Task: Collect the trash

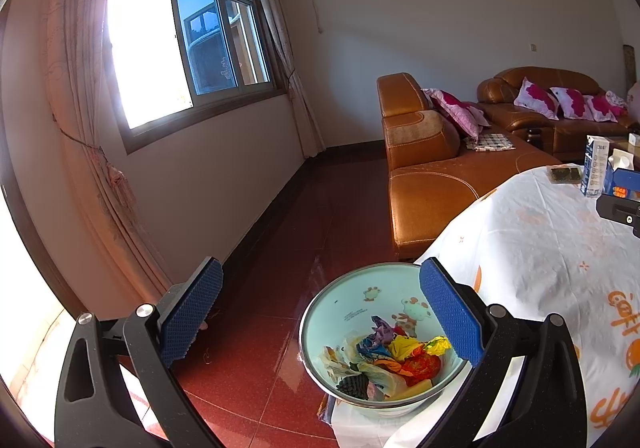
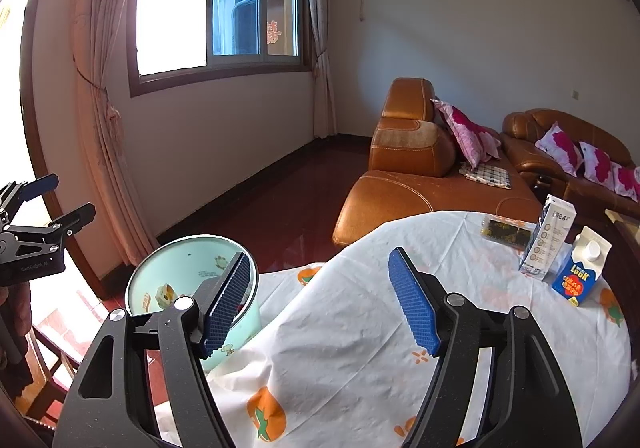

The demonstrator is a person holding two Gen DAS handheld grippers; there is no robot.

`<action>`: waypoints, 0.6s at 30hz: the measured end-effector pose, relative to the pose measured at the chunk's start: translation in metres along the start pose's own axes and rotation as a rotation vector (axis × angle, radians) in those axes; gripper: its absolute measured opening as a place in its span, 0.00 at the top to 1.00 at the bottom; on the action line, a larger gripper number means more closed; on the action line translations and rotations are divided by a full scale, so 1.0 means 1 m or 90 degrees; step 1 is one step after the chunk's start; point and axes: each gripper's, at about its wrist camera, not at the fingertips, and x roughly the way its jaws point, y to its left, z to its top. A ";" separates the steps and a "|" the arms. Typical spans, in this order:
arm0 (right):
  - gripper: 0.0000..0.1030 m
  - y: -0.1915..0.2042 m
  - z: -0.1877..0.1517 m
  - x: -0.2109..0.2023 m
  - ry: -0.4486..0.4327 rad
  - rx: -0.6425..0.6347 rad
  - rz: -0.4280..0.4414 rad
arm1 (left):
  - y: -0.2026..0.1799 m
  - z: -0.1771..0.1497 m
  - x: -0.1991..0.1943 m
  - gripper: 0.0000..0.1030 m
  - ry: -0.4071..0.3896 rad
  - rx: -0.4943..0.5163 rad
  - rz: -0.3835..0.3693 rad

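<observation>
A pale green trash bin (image 1: pixel 340 312) with cartoon prints stands on the red floor beside the table; it holds several crumpled colourful wrappers (image 1: pixel 384 360). My left gripper (image 1: pixel 320 312) is open and empty above the bin's left side. My right gripper (image 2: pixel 316 300) is open and empty above the tablecloth, with the bin (image 2: pixel 180 268) behind its left finger. On the table stand a white and blue carton (image 2: pixel 548 236), a blue "Look" carton (image 2: pixel 582 268) and a dark flat packet (image 2: pixel 506 230). The left gripper also shows at the right wrist view's left edge (image 2: pixel 52 204).
The table has a white cloth with orange prints (image 2: pixel 360 328). Orange leather sofas (image 1: pixel 440 176) with pink pillows (image 1: pixel 536 98) stand behind it. A window (image 1: pixel 200 40) and curtains (image 1: pixel 92 168) are on the left wall. Red tiled floor (image 1: pixel 260 348) lies around the bin.
</observation>
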 end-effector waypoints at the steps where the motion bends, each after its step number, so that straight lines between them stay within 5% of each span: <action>1: 0.30 0.000 0.000 0.000 0.000 -0.001 0.000 | 0.000 -0.001 0.000 0.06 0.000 0.001 0.000; 18: 0.26 0.001 0.005 -0.004 -0.013 -0.004 -0.001 | -0.003 0.000 -0.003 0.06 -0.010 0.011 -0.006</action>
